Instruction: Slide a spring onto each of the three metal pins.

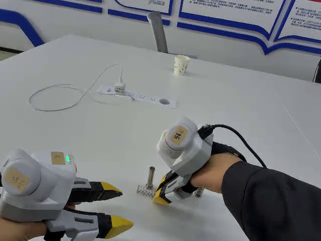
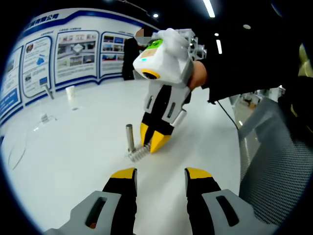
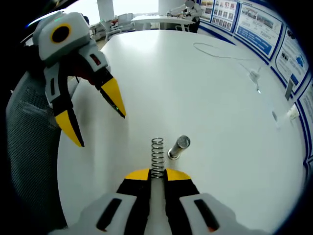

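Head view: high up, on the person's head, facing forward and down across the white table (image 1: 100,120) toward the postered wall (image 1: 225,30). Left gripper view: low over the tabletop, facing the right gripper (image 2: 154,143) at close range. Right gripper view: low too, very near the upright pin (image 3: 177,148) and the spring (image 3: 157,154), facing back at the left gripper (image 3: 100,129). All three views share pin and spring

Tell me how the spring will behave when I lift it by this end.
Likely light: the spring is a thin, open wire coil. Pinched at one end by the right gripper, its free end will probably sag or wobble. Round and lying on its side, it may roll if released.
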### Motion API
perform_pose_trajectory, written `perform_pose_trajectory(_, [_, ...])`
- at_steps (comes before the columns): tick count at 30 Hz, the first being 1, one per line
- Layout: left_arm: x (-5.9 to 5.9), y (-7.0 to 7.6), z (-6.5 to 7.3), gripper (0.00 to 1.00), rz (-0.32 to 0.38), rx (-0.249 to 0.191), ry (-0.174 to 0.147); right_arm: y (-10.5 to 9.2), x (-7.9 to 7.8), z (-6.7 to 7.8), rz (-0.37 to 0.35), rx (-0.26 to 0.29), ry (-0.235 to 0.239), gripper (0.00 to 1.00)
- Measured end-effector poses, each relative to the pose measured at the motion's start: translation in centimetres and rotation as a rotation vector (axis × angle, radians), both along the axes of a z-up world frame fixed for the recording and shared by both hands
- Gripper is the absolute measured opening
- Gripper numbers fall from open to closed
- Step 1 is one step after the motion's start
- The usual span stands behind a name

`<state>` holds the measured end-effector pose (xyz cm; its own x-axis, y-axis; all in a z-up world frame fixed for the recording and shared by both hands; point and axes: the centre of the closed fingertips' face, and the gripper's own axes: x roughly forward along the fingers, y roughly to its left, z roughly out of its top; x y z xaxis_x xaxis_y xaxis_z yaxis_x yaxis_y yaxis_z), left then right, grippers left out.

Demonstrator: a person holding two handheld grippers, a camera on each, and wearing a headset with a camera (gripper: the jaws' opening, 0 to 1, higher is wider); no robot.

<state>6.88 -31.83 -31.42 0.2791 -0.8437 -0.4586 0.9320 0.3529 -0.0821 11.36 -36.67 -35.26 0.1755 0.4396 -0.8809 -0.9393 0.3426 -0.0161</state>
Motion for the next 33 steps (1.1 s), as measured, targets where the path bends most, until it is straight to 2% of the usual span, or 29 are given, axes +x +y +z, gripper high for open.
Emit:
perform_pose_trajectory(15, [-0.4, -0.4, 0.2, 0.40, -0.012, 0.004, -0.003, -0.5, -2.8, 1.5, 0.091, -0.022, 0.016, 0.12])
perform_pose_trajectory(23, [-0.8, -0.7, 0.1, 0.39, -0.030, 0.010, -0.005, 0.0, -4.3, 2.6, 0.157, -0.026, 0.007, 0.12])
perform_pose_trajectory(33, [-1.0, -1.0, 0.4, 0.38, -0.051, 0.004, -0.019, 0.6, -5.4, 3.4, 0.212, -0.022, 0.007, 0.12])
